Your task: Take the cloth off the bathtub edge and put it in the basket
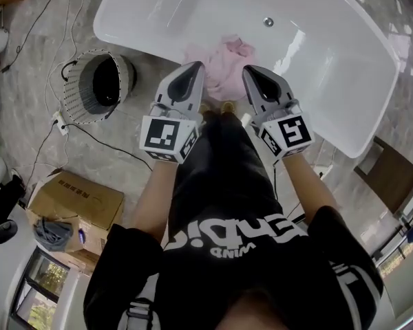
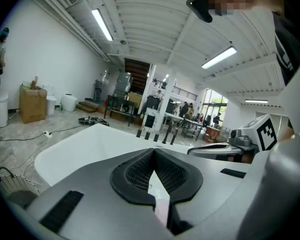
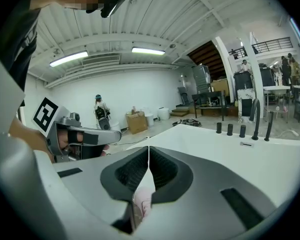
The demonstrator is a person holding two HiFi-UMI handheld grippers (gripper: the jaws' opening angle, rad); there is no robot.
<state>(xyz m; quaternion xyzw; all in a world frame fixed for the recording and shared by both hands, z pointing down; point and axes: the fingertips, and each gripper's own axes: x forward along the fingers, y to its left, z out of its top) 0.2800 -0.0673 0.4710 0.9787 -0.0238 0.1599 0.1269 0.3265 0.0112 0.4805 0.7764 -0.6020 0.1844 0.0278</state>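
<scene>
A crumpled pink cloth [image 1: 224, 66] lies over the near edge of the white bathtub [image 1: 158, 12]. A round wire basket [image 1: 100, 86] with a dark inside stands on the floor to the tub's left. My left gripper [image 1: 195, 67] and right gripper [image 1: 250, 71] hover side by side, just short of the cloth on either side of it. Both are shut with nothing between the tips. In the left gripper view the jaws [image 2: 153, 150] meet, and pale pink cloth [image 2: 161, 210] shows below them. In the right gripper view the jaws [image 3: 148, 148] also meet above the pink cloth [image 3: 141, 204].
A cardboard box [image 1: 76, 201] sits on the floor at the lower left. Black cables and a power strip [image 1: 60, 122] run round the basket. The tub's drain [image 1: 268, 22] and dark tap fittings [image 3: 230, 129] are at its far side. A brown panel [image 1: 392, 174] stands at the right.
</scene>
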